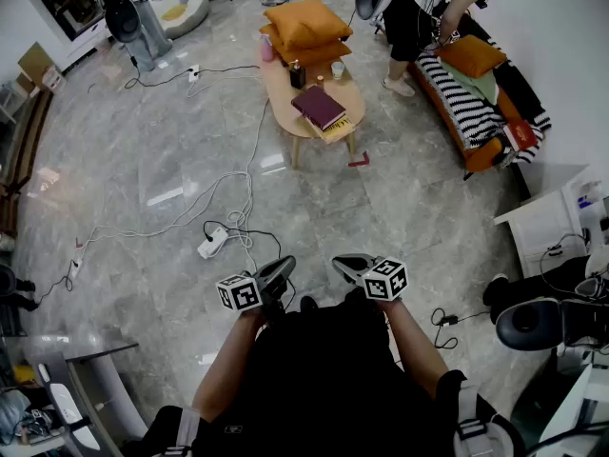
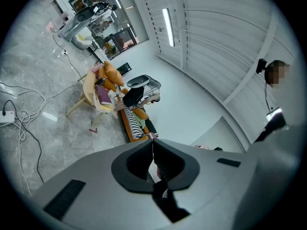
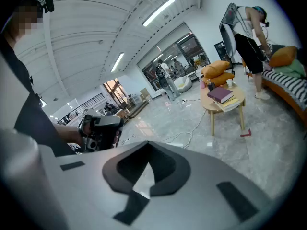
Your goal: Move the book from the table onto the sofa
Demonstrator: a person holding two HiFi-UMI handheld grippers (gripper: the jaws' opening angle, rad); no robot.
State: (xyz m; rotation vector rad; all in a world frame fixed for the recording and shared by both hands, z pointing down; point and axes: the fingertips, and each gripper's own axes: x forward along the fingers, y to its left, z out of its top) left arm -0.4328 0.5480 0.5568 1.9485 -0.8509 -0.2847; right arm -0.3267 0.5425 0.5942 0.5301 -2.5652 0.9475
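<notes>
A maroon book (image 1: 320, 107) lies on a small oval wooden table (image 1: 284, 95) far ahead of me; it shows also in the left gripper view as the book (image 2: 102, 94) and in the right gripper view as the book (image 3: 220, 94). The sofa (image 1: 462, 123) with a striped blanket stands at the right of the table. My left gripper (image 1: 284, 267) and right gripper (image 1: 343, 263) are held close to my body, far from the table, both shut with nothing between their jaws.
Orange cushions (image 1: 305, 29), a bottle and cups stand on the table's far end. A person (image 1: 413, 17) bends over the sofa. Cables and a power strip (image 1: 212, 243) lie on the floor between me and the table. A white cabinet (image 1: 544, 219) is at the right.
</notes>
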